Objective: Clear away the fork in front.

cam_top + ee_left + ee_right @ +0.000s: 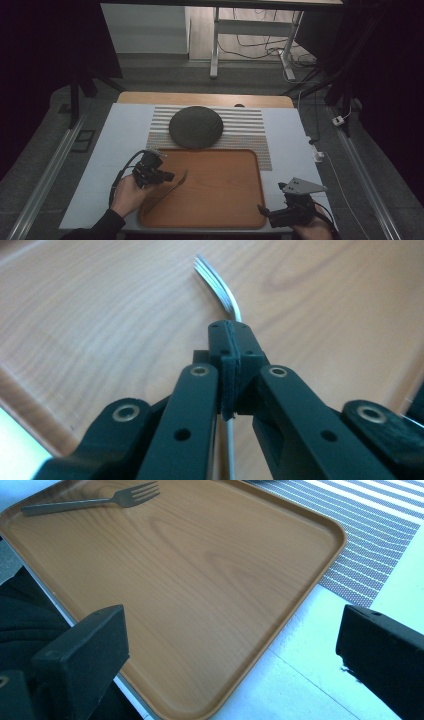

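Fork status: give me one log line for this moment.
left claw: shut on fork | fork: over tray | right claw: open, at tray's near right corner | mat: beyond tray

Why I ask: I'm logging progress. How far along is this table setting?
Done: dark round disc lies on the striped mat. In hand: left gripper shut on the fork over the tray. Left: probably placing the fork; right gripper is open.
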